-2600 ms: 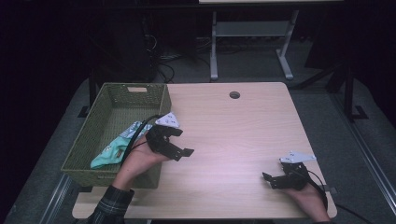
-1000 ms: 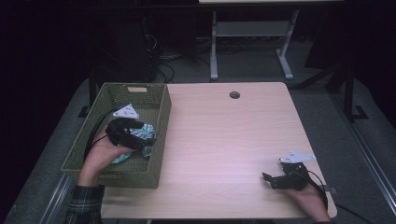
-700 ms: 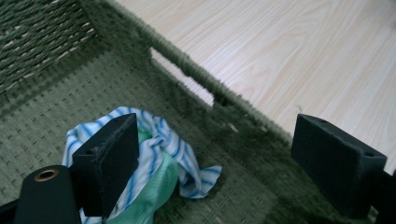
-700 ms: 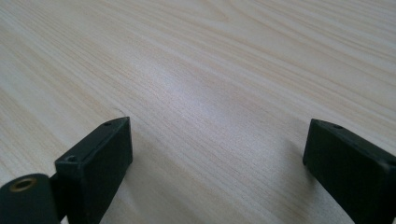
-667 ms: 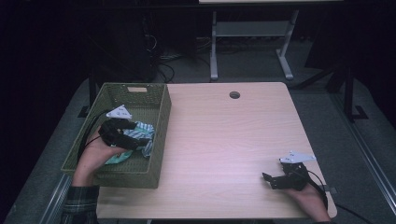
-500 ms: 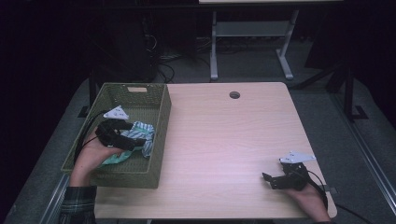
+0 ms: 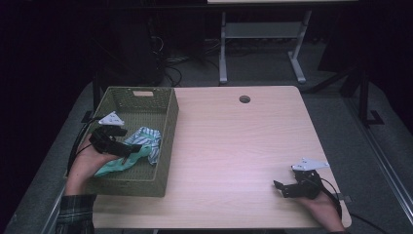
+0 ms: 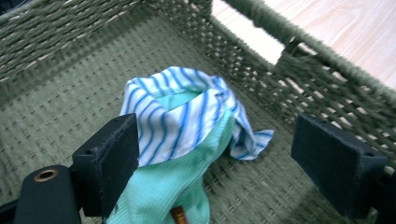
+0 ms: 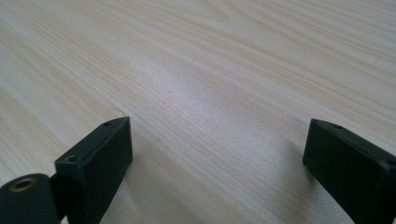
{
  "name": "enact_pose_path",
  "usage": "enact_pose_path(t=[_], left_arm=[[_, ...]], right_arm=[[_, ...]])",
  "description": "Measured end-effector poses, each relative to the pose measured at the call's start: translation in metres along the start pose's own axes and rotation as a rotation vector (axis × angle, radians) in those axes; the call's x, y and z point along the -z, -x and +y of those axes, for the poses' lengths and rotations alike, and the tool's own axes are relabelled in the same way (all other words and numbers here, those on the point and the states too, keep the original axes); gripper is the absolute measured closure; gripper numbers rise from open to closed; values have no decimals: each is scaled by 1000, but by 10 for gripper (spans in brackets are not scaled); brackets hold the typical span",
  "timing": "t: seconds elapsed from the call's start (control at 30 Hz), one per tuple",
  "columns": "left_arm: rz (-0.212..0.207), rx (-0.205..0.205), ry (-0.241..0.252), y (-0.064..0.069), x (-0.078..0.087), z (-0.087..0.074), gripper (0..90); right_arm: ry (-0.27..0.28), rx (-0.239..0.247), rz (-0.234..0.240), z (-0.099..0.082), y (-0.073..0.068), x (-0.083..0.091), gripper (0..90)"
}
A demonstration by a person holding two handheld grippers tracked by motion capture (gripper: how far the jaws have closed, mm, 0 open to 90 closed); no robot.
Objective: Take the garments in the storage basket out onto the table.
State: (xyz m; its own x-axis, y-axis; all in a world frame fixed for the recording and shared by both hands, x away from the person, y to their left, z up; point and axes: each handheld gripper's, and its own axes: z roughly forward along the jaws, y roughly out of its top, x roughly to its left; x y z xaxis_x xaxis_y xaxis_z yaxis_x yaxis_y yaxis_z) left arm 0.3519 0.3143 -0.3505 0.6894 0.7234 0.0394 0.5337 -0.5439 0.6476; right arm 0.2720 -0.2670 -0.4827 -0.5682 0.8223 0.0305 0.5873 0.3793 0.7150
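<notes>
A green woven basket point(image 7: 160, 105) stands on the left part of the wooden table point(image 7: 234, 141). Inside it lies a blue-and-white striped cloth point(image 7: 146, 138) on top of a mint green cloth point(image 7: 117, 165). My left gripper point(image 7: 127, 150) hovers inside the basket over the cloths, jaws open. In the left gripper view the striped cloth point(image 8: 187, 112) and the mint cloth point(image 8: 173, 186) lie loose on the basket floor between the open jaws of my left gripper point(image 8: 229, 163). My right gripper point(image 7: 280, 187) rests open near the table's front right, over bare wood point(image 9: 210, 93).
A round cable hole point(image 7: 244, 99) sits at the table's far middle. The basket wall point(image 8: 327, 74) rises close on the right side of the left gripper view. Beyond the table stand a grey metal frame point(image 7: 258, 34) and cables on a dark floor.
My left gripper carried the cloth from the basket's right rim into the basket, moved to its left side and let the cloth go. The right gripper stayed still.
</notes>
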Motion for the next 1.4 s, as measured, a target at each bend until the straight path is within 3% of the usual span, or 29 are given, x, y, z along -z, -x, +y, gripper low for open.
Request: enact_pose_path(t=[0.2, 0.6, 0.77, 1.13, 1.3, 1.4], left_arm=[[16, 10, -8, -7, -2, -7, 144], [32, 15, -76, -16, -16, -18, 144], [40, 19, -134, -19, -24, -23, 143], [54, 24, -213, -25, -41, -33, 144], [57, 41, -286, -25, -54, -38, 146], [62, 40, -323, -25, -59, -39, 204]], right_arm=[[0, 1, 0, 0, 0, 0, 76], [0, 1, 0, 0, 0, 0, 76], [0, 1, 1, 0, 0, 0, 76], [0, 1, 1, 0, 0, 0, 76], [0, 1, 1, 0, 0, 0, 76], [0, 1, 1, 0, 0, 0, 76]])
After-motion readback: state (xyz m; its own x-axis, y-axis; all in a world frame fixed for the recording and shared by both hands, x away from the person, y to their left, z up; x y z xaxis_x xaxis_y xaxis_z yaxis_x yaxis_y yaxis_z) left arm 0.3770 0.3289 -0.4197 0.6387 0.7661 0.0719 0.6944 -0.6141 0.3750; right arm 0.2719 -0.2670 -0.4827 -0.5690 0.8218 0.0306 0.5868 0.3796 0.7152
